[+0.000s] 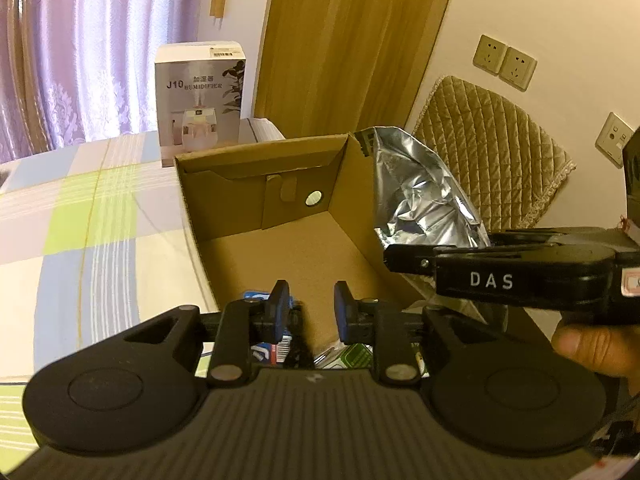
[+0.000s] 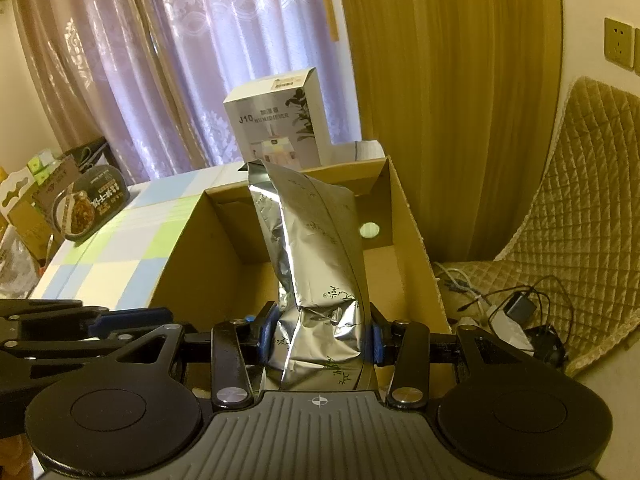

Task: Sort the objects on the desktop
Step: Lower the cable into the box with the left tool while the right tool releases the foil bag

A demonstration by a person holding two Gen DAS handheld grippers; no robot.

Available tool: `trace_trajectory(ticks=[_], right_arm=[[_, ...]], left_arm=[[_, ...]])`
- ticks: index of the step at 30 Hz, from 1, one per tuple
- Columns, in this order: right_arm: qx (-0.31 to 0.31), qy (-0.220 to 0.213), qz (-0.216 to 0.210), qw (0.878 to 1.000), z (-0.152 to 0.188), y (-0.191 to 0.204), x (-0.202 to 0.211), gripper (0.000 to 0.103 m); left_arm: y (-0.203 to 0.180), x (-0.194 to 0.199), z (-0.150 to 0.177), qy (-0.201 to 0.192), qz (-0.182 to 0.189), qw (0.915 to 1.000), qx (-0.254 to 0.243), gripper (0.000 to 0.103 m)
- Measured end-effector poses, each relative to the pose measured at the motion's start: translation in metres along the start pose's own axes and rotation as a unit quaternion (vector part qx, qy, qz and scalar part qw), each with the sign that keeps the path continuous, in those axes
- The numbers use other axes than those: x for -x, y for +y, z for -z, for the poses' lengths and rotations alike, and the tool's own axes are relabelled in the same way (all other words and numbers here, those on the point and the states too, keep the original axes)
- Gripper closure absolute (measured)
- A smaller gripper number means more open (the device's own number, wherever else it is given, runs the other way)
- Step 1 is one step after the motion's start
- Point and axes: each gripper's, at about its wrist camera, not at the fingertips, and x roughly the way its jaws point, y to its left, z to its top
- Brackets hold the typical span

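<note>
The right tongs (image 2: 322, 334) are clamping a crumpled silver foil pouch (image 2: 316, 264) between their blue pads (image 2: 267, 332), pressing into its lower part from both sides while the pouch is standing upright and leaning slightly left at its sealed top. In the left wrist view the same pouch (image 1: 420, 196) is showing above the right tongs (image 1: 412, 262), which are reaching in from the right side with a hand (image 1: 592, 344) gripping the handle below. The left tongs (image 1: 310, 314) are sitting empty with a clear gap between their fingers, hovering over the near end of an open cardboard box (image 1: 280, 216). Under them, at the box's near end, a few small packets (image 1: 276, 350) with blue, white and green printing are lying, too hidden to identify. The pouch is hanging over the box's interior in the right wrist view, the box (image 2: 404, 216) opening out behind and beneath it. The box is resting on a bench covered by a checked cloth (image 1: 100, 216) in pale blue, green and white. Beyond the box, a white humidifier carton (image 1: 200, 100) is standing upright on the cloth. Farther back, lilac curtains (image 2: 192, 60) are hanging across the window.
</note>
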Motion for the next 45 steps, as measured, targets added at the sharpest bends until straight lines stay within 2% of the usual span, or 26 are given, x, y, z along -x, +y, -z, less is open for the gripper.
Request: trace_trajectory(ticks=[21, 27, 36, 38, 41, 45], right_arm=[[0.010, 0.012, -0.003, 1.000, -0.008, 0.014, -0.018, 0.062], [-0.004, 0.010, -0.011, 1.000, -0.014, 0.016, -0.025, 0.061], [-0.016, -0.022, -0.004, 1.000, -0.011, 0.013, 0.007, 0.047], [-0.018, -0.025, -0.001, 1.000, -0.006, 0.013, 0.018, 0.033], [-0.019, -0.033, -0.001, 0.999, 0.004, 0.015, 0.035, 0.026], [-0.030, -0.044, -0.008, 0.999, 0.018, 0.018, 0.061, 0.020]], left_arm=[[0.004, 0.019, -0.001, -0.013, 0.006, 0.9999, -0.001, 0.085], [0.006, 0.021, 0.001, -0.014, 0.005, 0.9999, 0.003, 0.083], [0.015, 0.033, 0.007, -0.015, -0.002, 0.9998, 0.016, 0.079], [0.015, 0.037, 0.009, -0.015, -0.002, 0.9997, 0.019, 0.078], [0.014, 0.045, 0.012, -0.017, -0.004, 0.9996, 0.021, 0.076], [0.012, 0.058, 0.015, -0.021, -0.007, 0.9994, 0.026, 0.067]])
